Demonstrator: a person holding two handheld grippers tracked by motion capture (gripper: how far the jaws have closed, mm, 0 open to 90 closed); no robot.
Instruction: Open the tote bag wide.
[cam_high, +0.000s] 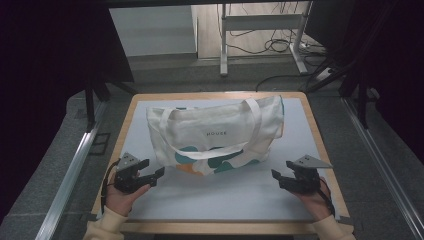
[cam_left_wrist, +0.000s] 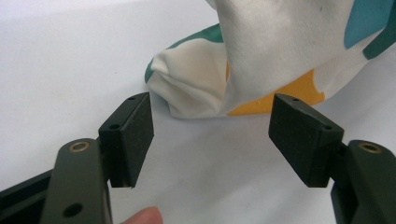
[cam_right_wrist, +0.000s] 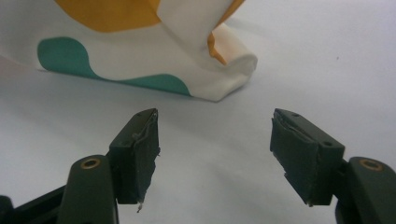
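The tote bag (cam_high: 216, 135) lay flat mid-worktop (cam_high: 320, 125), handles up. I had the left gripper (cam_high: 159, 174) and right gripper (cam_high: 276, 176) flanking its bottom corners, fingers (cam_left_wrist: 135, 135) spread wide and empty, ready, I judged, to pinch both corners together.

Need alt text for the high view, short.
A cream tote bag with teal and orange blotches lies on a white-topped table. The left gripper and right gripper sit open near its bottom corners, touching nothing.
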